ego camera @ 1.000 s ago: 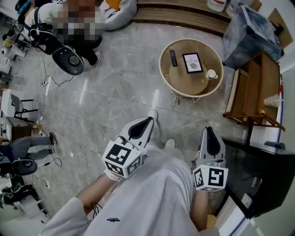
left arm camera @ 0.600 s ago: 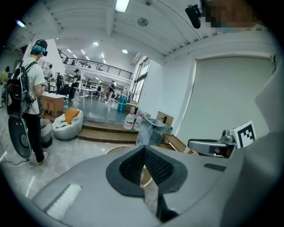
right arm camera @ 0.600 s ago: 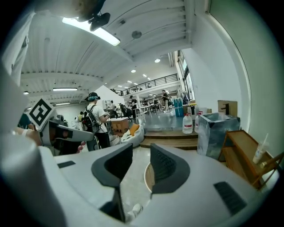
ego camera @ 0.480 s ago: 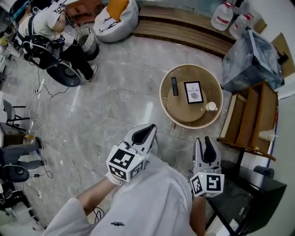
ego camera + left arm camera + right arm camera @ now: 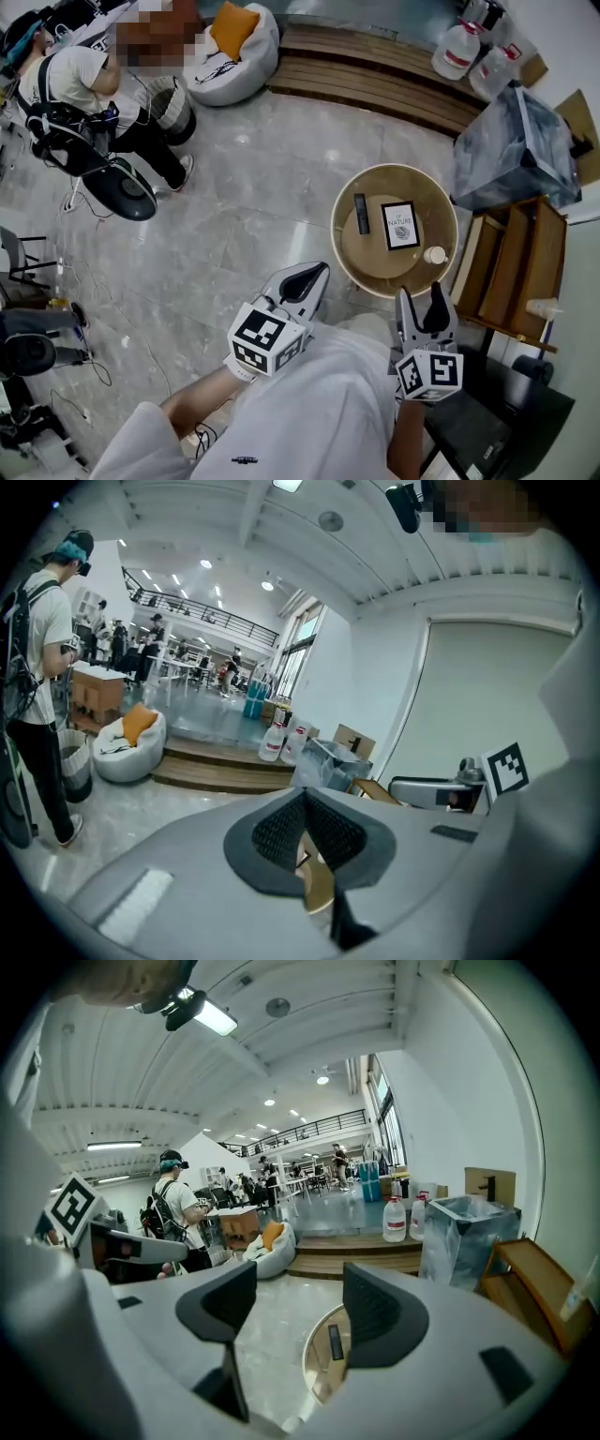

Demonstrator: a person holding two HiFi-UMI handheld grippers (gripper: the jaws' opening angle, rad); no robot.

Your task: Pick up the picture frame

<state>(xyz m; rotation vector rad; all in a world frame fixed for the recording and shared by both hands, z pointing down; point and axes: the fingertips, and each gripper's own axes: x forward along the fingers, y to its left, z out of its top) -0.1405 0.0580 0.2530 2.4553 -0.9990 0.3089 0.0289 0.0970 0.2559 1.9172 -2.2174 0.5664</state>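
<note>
The black-edged picture frame (image 5: 400, 225) lies flat on the round wooden table (image 5: 375, 258), apart from both my grippers. My left gripper (image 5: 312, 277) is clenched, empty. My right gripper (image 5: 425, 302) is opening with nothing between its jaws, and one jaw hides the frame in its own view.

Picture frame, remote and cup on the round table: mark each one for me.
Picture frame (image 5: 400, 225): head view, centre of its white print.
Remote (image 5: 362, 213): head view, middle of its black body.
Cup (image 5: 434, 254): head view, its white top.
</note>
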